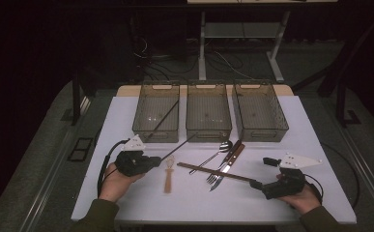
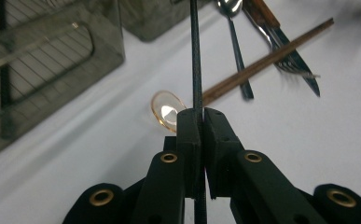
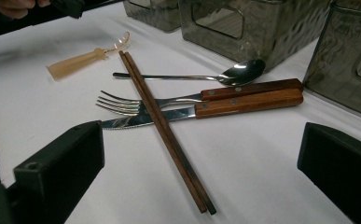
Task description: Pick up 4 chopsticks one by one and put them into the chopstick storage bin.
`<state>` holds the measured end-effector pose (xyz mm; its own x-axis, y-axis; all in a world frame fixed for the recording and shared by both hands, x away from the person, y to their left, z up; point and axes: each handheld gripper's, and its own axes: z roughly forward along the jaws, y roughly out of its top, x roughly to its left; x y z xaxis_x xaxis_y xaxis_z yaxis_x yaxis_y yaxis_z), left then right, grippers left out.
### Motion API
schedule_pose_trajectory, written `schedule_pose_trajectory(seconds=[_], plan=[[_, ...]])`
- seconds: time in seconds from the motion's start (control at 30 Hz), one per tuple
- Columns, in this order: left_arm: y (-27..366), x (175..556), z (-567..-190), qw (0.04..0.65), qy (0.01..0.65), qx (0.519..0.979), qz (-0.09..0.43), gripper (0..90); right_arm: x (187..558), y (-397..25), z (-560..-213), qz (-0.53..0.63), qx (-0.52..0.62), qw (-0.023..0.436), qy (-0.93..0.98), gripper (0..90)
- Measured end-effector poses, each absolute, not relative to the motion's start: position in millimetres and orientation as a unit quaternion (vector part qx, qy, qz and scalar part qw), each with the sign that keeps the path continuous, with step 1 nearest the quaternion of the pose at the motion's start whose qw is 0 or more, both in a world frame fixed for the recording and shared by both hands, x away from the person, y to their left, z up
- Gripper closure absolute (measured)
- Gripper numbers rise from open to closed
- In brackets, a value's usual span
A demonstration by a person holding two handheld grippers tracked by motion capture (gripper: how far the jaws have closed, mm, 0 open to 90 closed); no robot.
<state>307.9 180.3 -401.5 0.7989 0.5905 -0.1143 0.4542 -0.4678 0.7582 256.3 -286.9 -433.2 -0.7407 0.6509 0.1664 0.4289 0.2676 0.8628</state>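
Black and thin, the rod (image 1: pixel 177 146) you hold in your left gripper (image 1: pixel 151 161) runs from the jaws up toward the left bin (image 1: pixel 156 112), its far end seeming to lie inside or over that bin. From the high view, your right gripper (image 1: pixel 260 184) sits just right of the brown chopsticks (image 1: pixel 213 172), which lie across the fork (image 1: pixel 218 170) and knife (image 1: pixel 229 166); the spoon (image 1: pixel 212 155) lies beside them.

Along your left gripper (image 2: pixel 200 116) view, the jaws are clenched on the rod (image 2: pixel 194 51), pinching it near one end so the long part points ahead. A small amber-handled utensil (image 2: pixel 167 112) lies just behind the jaw tips, between them and the chopsticks (image 2: pixel 267 58).

Along your right gripper (image 3: pixel 201 186) view, the jaws stand wide apart and grasp nothing. They frame the near end of the chopsticks (image 3: pixel 164 126), so you look lined up to take that pair next. Both sticks touch side by side, crossing over the knife (image 3: pixel 201 112) and fork (image 3: pixel 169 100), so close low on the near end to avoid dragging the cutlery.
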Motion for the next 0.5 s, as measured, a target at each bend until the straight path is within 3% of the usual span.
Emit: schedule_pose_trajectory(seconds=[0.5], plan=[[180.1,335.0,-388.4,0.422,0.317,0.844,0.094,85.3,255.0,-287.9,-434.2,0.499,0.348,0.114,0.785,0.2]])
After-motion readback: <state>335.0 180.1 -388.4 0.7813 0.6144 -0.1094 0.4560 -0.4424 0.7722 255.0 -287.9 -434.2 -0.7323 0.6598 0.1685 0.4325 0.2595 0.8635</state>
